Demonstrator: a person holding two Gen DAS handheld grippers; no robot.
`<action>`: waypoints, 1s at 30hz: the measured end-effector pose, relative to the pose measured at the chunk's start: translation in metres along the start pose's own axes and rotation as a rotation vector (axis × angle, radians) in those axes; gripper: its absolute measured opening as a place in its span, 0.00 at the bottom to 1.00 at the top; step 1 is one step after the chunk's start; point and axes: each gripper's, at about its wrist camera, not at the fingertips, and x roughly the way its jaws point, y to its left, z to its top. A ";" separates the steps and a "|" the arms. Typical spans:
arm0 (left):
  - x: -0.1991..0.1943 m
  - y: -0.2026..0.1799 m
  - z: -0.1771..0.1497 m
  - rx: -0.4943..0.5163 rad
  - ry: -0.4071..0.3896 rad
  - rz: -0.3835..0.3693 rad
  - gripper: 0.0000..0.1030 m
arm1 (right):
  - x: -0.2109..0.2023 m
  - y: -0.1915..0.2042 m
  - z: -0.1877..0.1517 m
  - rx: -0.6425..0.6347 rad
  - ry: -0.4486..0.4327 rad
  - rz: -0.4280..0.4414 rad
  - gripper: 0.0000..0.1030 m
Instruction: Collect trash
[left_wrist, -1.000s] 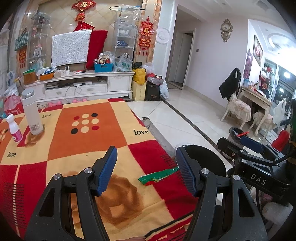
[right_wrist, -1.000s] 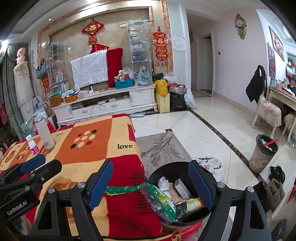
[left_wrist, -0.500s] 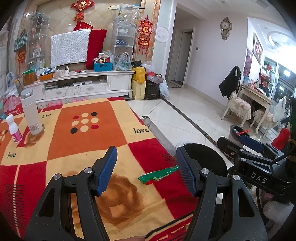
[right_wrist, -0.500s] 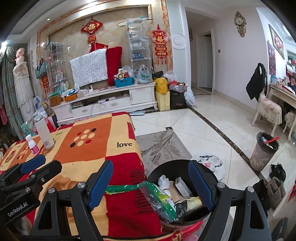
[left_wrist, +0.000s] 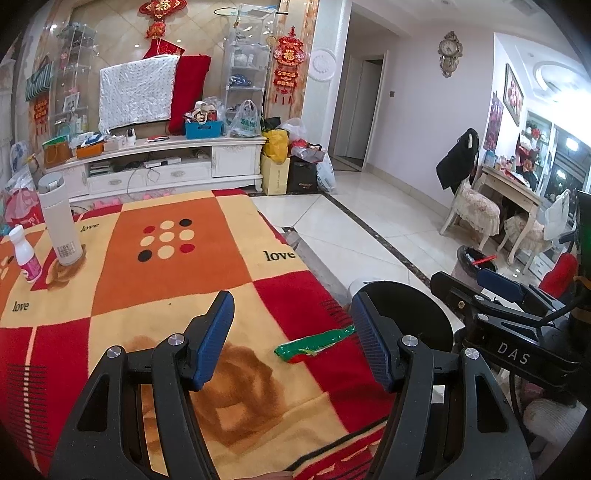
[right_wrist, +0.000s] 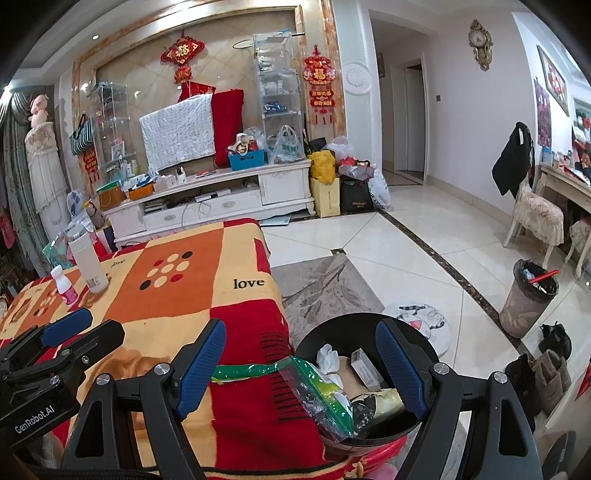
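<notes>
From your left wrist view, your left gripper hangs spread and empty over the blanket-covered table; the green wrapper lies between its fingers, beside the black trash bin.

From your right wrist view, your right gripper is spread wide, pinching nothing. The wrapper drapes from the table edge over the bin's rim, onto the trash inside.

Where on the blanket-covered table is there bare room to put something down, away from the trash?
The orange checked middle of the blanket is bare, between the white flask with the small pink-labelled bottle at far left and the green wrapper at the right edge. It is crowded by the black bin.
</notes>
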 end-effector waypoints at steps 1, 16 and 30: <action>0.000 0.000 0.000 -0.002 -0.001 -0.001 0.63 | 0.000 0.000 0.000 0.001 0.001 0.001 0.79; 0.006 0.001 -0.003 -0.011 0.015 -0.015 0.63 | 0.002 0.001 -0.008 0.004 0.018 0.003 0.79; 0.009 0.003 -0.003 -0.015 0.030 -0.021 0.63 | 0.005 -0.005 -0.006 0.010 0.035 0.005 0.79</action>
